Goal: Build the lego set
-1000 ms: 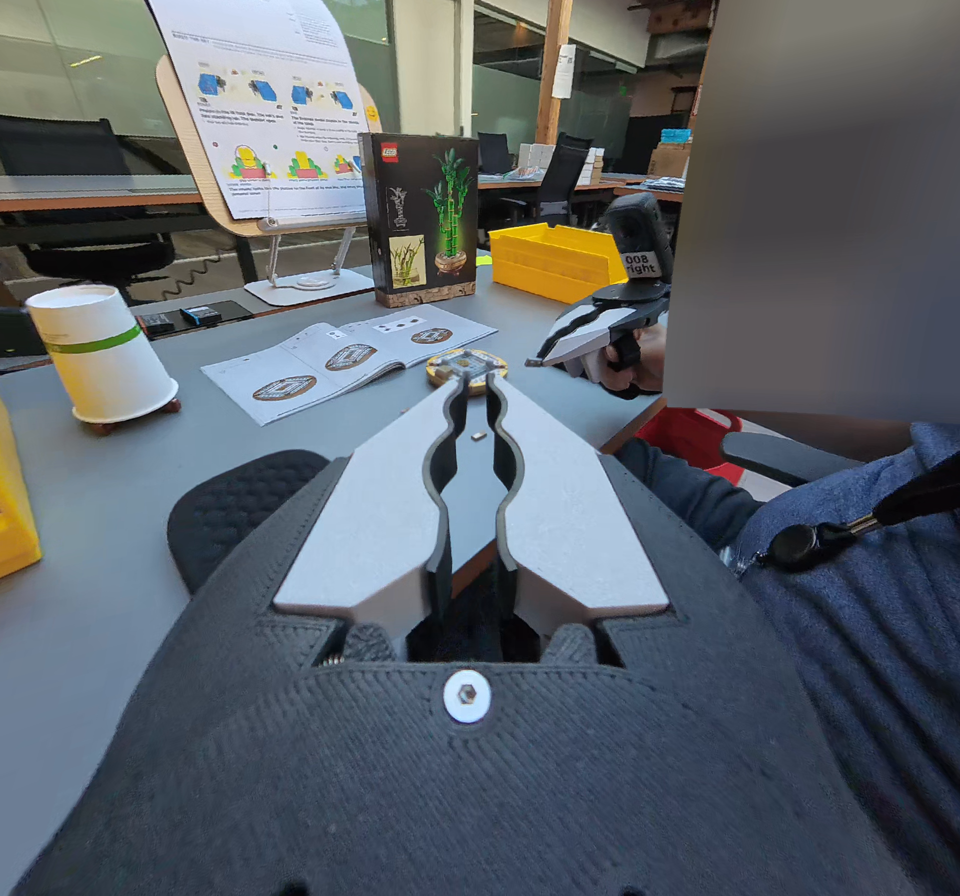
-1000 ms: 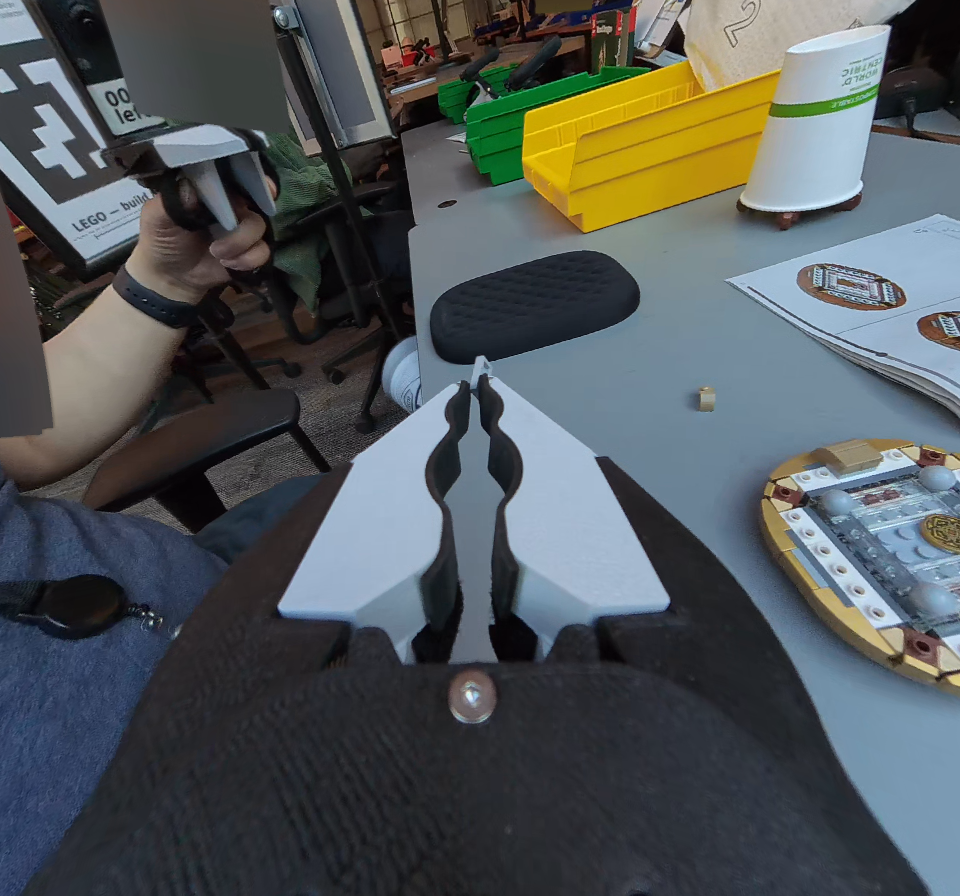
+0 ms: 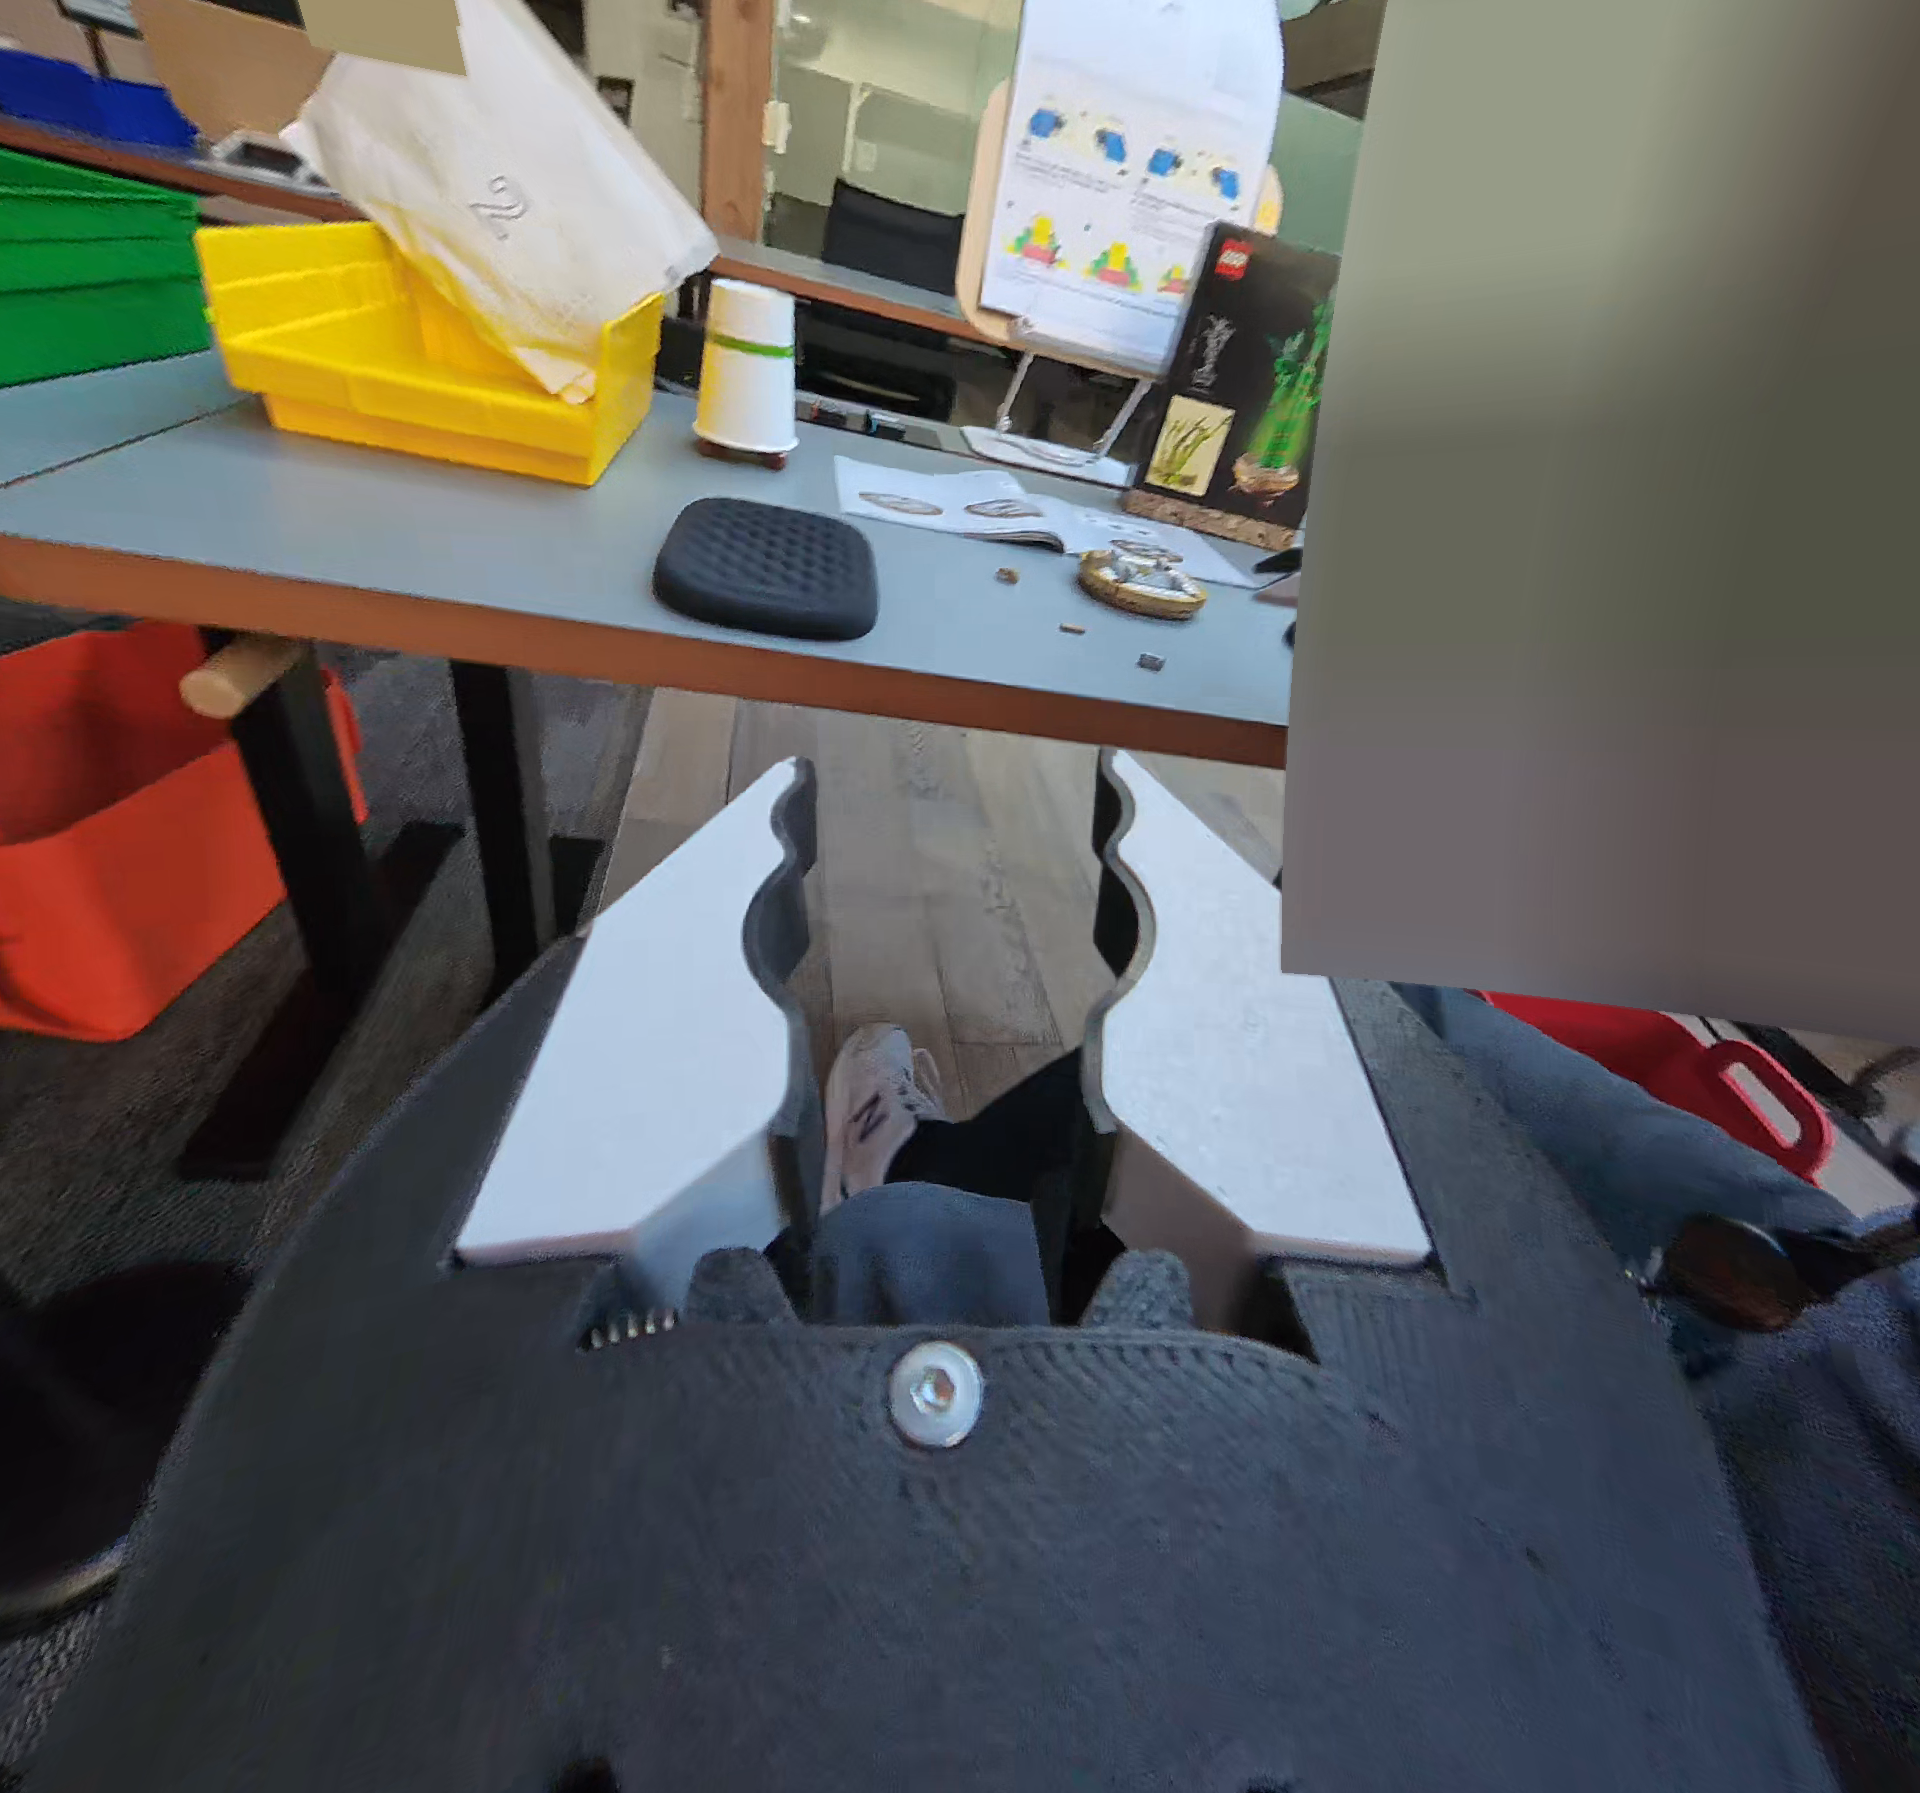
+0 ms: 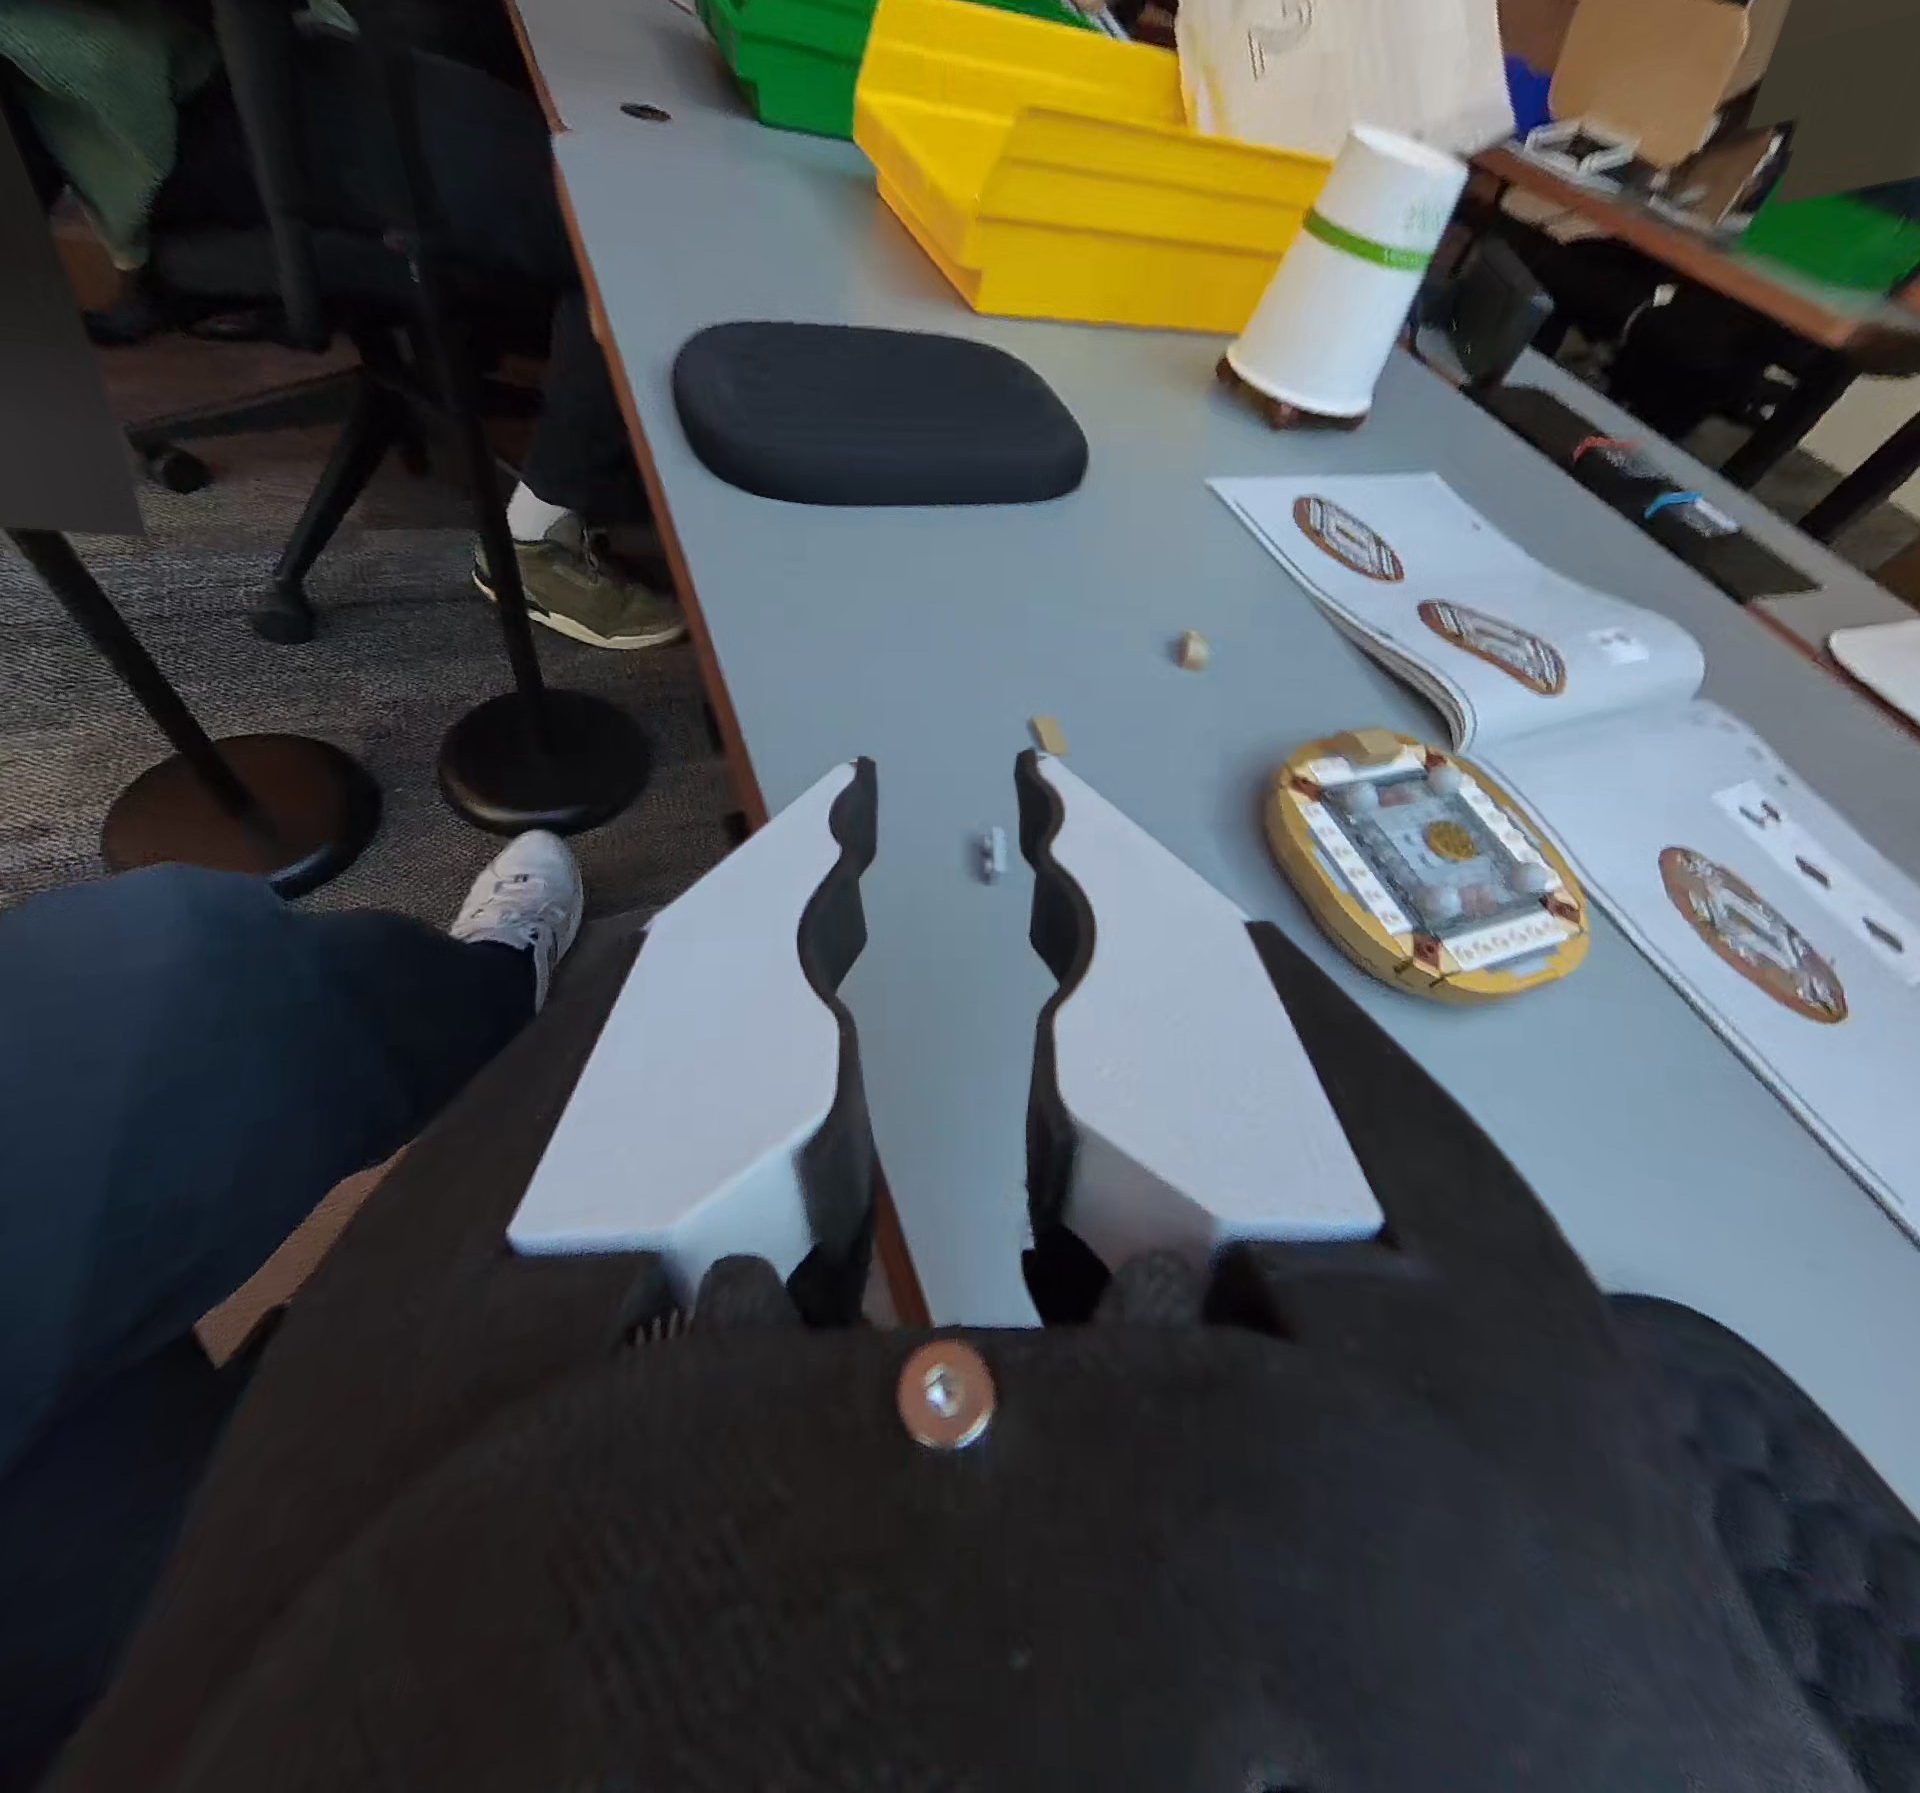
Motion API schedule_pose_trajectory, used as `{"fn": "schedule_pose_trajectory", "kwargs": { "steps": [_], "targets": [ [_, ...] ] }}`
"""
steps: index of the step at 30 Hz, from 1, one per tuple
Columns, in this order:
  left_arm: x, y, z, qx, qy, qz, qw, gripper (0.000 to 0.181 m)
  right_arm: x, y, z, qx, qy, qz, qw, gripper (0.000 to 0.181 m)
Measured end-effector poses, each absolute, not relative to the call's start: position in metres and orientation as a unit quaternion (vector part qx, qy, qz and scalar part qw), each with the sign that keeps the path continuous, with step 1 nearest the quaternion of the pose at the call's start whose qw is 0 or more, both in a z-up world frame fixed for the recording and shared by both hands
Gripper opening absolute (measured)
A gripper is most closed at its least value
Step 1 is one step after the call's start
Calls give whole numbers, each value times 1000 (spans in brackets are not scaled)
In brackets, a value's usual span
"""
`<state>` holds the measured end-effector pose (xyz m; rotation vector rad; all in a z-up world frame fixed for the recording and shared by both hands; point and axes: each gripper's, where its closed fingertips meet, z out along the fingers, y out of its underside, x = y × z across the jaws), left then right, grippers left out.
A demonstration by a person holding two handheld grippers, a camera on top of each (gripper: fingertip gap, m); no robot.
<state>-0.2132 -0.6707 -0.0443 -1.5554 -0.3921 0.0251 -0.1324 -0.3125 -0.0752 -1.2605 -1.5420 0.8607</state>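
Note:
A round tan and grey lego base (image 4: 1425, 877) lies on the grey table (image 4: 935, 580) beside the open instruction booklet (image 4: 1496, 621); it also shows in the left wrist view (image 3: 1141, 582). Three small loose pieces lie near it: a grey one (image 4: 991, 854), a tan one (image 4: 1047, 733) and another tan one (image 4: 1192, 649). My right gripper (image 4: 943, 769) is open and empty, hovering over the table's near edge with the grey piece between its fingers. My left gripper (image 3: 951, 769) is open and empty, held below and in front of the table edge over the floor.
A black wrist pad (image 4: 878, 413), yellow bins (image 4: 1081, 205), green bins (image 4: 810, 8), an upside-down paper cup (image 4: 1340, 289) and a paper bag (image 4: 1340, 8) stand on the table. The set's box (image 3: 1236, 382) and an instruction stand (image 3: 1127, 133) are at the back. Red bins (image 3: 135, 829) sit on the floor. The gap from one gripper's tips to the other's is roughly 40 centimetres.
Both grippers have opened. The left gripper has drawn back off the table and dropped below its edge. The right gripper has swung toward the table, over the loose pieces.

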Motion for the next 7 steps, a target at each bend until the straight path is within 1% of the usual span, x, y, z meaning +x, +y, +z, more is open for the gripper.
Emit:
{"fn": "schedule_pose_trajectory", "kwargs": {
  "steps": [1, 3, 7],
  "targets": [
    [-214, -673, -53, -695, -188, 15, 694, 54, -130, -329, -69, -493, -633, 358, 477, 26],
    [-215, -676, -67, -680, -210, 18, 702, 55, -128, -364, -67, -449, -649, 376, 485, 26],
    [-209, -679, -96, -659, -249, 2, 710, 56, -128, -400, -99, -439, -661, 409, 450, 26]
  ]
}}
